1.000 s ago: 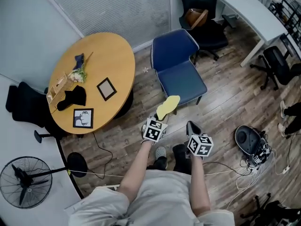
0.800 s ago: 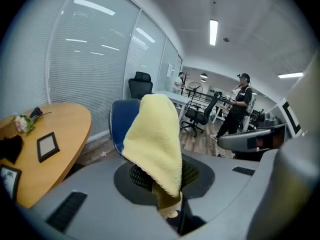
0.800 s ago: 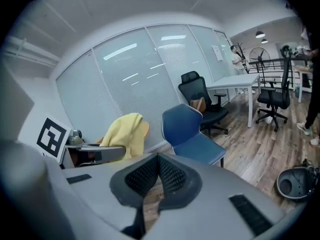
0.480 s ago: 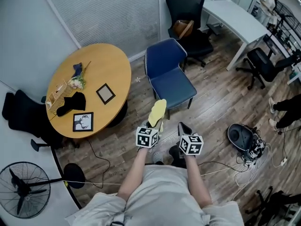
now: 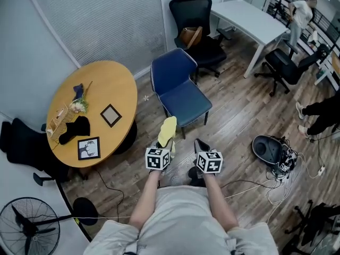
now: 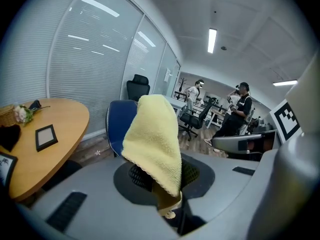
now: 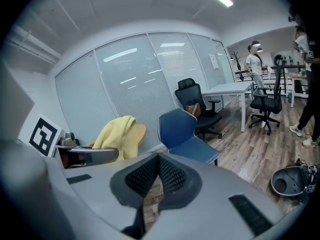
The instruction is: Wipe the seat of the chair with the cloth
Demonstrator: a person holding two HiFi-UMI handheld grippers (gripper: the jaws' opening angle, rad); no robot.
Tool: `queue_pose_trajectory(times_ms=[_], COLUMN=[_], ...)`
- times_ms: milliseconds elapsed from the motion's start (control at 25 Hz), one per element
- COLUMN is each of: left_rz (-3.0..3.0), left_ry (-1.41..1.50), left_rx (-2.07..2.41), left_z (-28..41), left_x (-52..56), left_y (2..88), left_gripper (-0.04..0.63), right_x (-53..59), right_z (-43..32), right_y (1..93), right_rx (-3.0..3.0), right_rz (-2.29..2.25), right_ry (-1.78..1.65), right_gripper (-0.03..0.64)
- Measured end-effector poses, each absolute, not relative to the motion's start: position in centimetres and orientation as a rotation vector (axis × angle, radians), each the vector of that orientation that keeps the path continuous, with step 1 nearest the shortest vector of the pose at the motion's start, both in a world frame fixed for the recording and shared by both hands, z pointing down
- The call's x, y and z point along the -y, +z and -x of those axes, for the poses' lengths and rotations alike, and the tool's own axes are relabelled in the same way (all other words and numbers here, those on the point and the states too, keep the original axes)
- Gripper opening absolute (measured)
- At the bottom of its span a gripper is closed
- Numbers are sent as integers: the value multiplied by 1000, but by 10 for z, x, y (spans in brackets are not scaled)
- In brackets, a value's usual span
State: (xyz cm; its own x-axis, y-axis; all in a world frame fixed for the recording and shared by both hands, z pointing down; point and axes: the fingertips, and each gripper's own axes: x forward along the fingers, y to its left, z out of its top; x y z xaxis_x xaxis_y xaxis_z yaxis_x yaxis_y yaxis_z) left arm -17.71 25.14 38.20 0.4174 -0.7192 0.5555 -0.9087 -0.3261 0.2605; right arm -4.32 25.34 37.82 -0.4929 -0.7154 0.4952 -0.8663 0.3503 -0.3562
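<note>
The blue chair [image 5: 179, 93] stands on the wood floor ahead of me, its seat [image 5: 187, 104] bare. A yellow cloth [image 5: 168, 130] hangs from my left gripper [image 5: 163, 141], which is shut on it just short of the seat's front edge. In the left gripper view the cloth [image 6: 152, 141] drapes over the jaws and hides part of the chair [image 6: 119, 126]. My right gripper [image 5: 201, 144] is held beside the left one, shut with nothing in it. In the right gripper view the gripper [image 7: 159, 176] faces the chair [image 7: 186, 134], with the cloth [image 7: 120, 134] at the left.
A round wooden table [image 5: 109, 92] with picture frames and a black cloth stands left of the chair. Behind are a black office chair [image 5: 194, 15] and a white desk [image 5: 249, 17]. A round black device [image 5: 268, 150] with cables lies on the floor at right. A fan [image 5: 26, 222] is at lower left.
The head view has swung, so the chair and table sit further left and more of the room shows at right. Both grippers keep their hold and spacing before the chair.
</note>
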Motion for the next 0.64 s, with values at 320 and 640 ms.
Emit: queue_pose_trajectory(times_ms=[320, 640], left_rz=[-2139, -2120], left_ry=[457, 444], left_rx=[1389, 1396], left_z=[179, 182], left_x=[-250, -255], left_y=[380, 384], left_gripper=[78, 78], right_x=[-252, -254], right_z=[42, 38], right_y=[380, 384], right_rx=[2365, 2367], right_rz=[-1418, -1435], right_ry=[880, 917], right_gripper=[21, 22])
